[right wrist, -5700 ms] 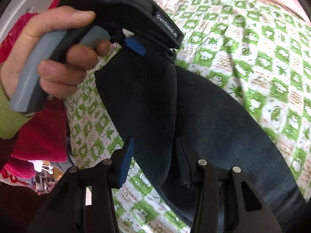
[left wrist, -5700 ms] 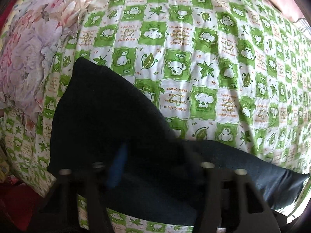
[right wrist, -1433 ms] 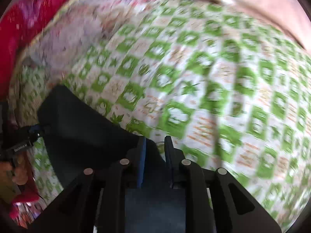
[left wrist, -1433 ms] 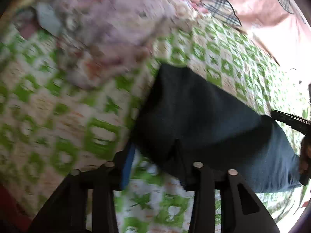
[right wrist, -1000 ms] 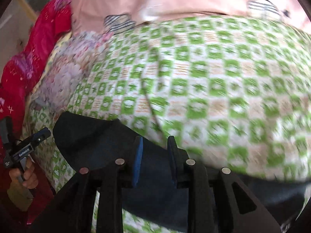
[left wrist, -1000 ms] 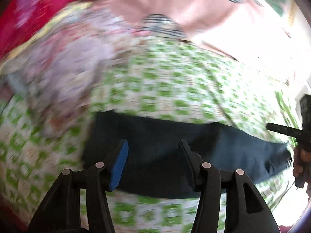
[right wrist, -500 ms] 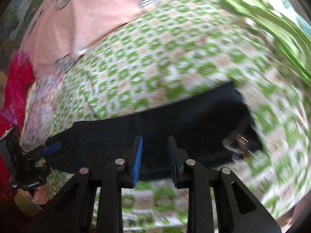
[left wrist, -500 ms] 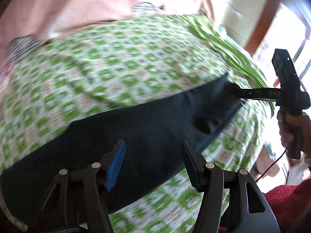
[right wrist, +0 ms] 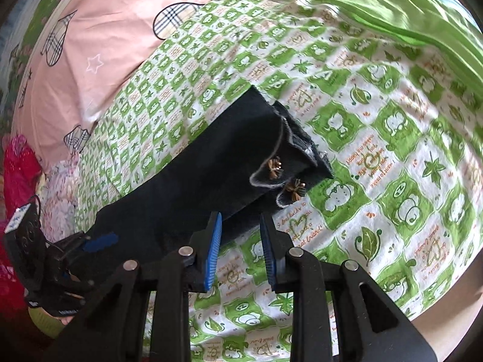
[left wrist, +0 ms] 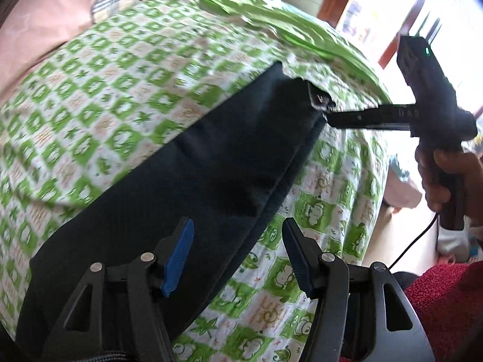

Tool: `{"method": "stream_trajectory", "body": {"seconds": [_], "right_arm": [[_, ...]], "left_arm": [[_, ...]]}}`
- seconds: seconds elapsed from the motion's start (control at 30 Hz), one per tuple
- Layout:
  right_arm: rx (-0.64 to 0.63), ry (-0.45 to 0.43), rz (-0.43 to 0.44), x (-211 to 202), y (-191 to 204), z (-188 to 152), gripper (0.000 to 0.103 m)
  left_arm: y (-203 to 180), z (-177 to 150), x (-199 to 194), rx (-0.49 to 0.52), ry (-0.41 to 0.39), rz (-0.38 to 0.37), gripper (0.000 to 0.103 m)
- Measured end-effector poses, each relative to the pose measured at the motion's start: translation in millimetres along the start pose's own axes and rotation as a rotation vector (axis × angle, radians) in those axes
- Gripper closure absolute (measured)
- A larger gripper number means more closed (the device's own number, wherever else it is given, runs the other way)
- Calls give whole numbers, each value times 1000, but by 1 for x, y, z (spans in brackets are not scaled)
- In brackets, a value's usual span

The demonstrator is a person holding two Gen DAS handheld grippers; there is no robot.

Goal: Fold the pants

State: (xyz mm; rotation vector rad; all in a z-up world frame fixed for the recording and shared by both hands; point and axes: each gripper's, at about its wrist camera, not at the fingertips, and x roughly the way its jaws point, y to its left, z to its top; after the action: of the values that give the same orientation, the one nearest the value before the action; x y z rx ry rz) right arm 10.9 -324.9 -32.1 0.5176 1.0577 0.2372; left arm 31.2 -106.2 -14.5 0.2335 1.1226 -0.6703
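We see the dark navy fabric pants (left wrist: 193, 175) laid out as a long folded strip on the bed's green-and-white checked cartoon-print sheet (left wrist: 99, 69), running from the lower left of the left wrist frame up toward the upper right. Our left hand-held gripper (left wrist: 238, 253) hovers with its fingers apart over the near part of the strip, holding nothing. In the right wrist frame the pants (right wrist: 211, 166) run from the lower left to the centre, ending in scalloped cuffs with two small gold bow trims (right wrist: 285, 178). Our right hand-held gripper (right wrist: 240, 241) sits just beside the cuff edge at bottom centre, fingers slightly apart and empty. A pink pillowcase with plaid hearts (right wrist: 99, 30) fills the upper left, a plain bright green cloth (right wrist: 392, 6) the upper right.
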Motion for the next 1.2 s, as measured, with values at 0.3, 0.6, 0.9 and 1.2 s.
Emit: {"method": "stream_trajectory", "body": {"seconds": [0.3,0.6,0.9,1.2], "right_arm": [[38,4,16,12,-13,10,75],[21,-7,6,22,-14,19,93],[-14,-56,25,-2,-11,25,98],[77,18,38,15,-36,22,95]], "left_arm": [[3,5,36,1,75,24,45],[2,4,57,46,142,9,92],[-10,8,57,81,121,-38,101],[-16,11,62,67,165,-44,99]]}}
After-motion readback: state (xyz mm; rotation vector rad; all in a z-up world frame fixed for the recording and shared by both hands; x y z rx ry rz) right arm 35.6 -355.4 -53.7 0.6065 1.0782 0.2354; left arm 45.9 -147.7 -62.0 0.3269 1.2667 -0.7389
